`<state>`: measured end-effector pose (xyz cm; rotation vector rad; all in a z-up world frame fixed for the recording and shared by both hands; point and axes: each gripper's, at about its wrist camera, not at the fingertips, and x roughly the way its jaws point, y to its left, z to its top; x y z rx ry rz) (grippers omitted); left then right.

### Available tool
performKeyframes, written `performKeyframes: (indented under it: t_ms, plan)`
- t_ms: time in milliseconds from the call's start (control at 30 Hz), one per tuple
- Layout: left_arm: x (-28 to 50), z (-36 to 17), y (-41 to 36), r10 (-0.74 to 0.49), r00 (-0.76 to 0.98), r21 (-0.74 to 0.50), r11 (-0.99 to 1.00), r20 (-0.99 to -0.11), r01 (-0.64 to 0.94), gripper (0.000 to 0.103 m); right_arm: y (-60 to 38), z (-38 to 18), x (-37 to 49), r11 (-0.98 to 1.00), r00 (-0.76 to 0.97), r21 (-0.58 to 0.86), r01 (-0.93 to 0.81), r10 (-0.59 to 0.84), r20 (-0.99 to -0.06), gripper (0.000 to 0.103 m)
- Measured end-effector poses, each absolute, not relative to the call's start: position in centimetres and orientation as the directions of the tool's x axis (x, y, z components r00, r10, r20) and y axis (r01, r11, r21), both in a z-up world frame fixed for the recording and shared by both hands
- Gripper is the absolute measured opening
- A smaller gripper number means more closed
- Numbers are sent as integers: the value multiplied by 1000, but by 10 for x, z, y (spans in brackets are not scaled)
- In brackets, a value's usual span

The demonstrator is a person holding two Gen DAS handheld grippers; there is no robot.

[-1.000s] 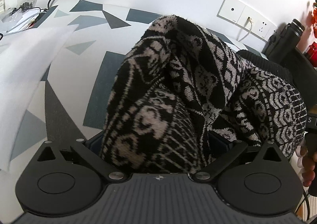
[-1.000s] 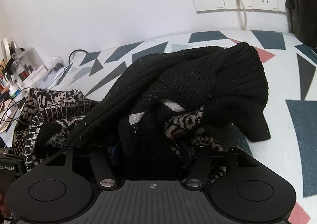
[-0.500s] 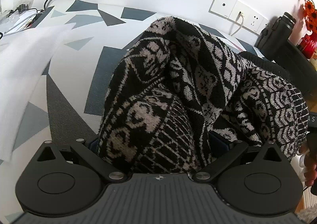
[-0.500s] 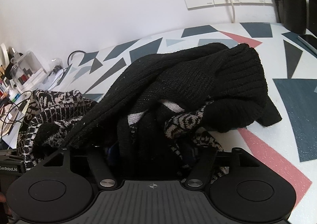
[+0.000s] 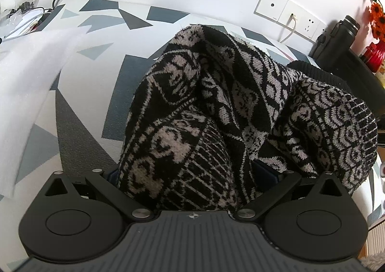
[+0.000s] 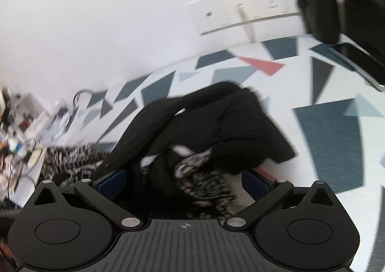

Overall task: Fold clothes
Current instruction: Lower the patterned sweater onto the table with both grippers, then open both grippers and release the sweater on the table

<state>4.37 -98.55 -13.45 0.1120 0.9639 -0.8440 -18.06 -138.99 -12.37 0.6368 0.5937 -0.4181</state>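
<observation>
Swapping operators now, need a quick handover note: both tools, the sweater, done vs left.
Left tool: shut on the patterned sweater, a bunched fold between its pads.
Right tool: jaws have just been opening and stand wide; the sweater's black part lies loose between them, no grip.
Sweater: crumpled heap on the geometric-print table.
Done: no neat fold visible.
Left: probably regrasp with the right tool, spread it flat, then fold.

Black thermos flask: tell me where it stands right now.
In the left wrist view the black thermos flask stands upright at the far right, against the wall, right of the wall sockets and left of the orange flowers.
</observation>
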Motion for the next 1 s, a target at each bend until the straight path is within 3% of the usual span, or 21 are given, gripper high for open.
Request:
performKeyframes:
  t_ms: [133, 300, 567, 767, 1000]
  plan:
    - [46, -134, -986, -581, 274, -272, 680, -766, 680, 102, -1402, -122, -199, 707, 743, 421, 569, -221, -632, 102]
    - [55, -129, -992, -565, 241, -276, 676, -789, 684, 102, -1400, -129, -206, 721, 680, 313, 619, -291, -673, 102]
    - [38, -88, -987, -636, 288, -249, 618, -716, 746, 102, -1373, -139, -194, 784, 654, 213, 583, -297, -696, 102]
    - [16, -52, -990, -720, 229, -299, 525, -655, 797, 102, -1358, -148, -174, 807, 594, 83, 585, -357, -721, 102]
    - [13, -36, -1007, -739, 232, -290, 503, -633, 814, 102, -1357, -147, -162, 828, 585, 53, 558, -347, -733, 102]
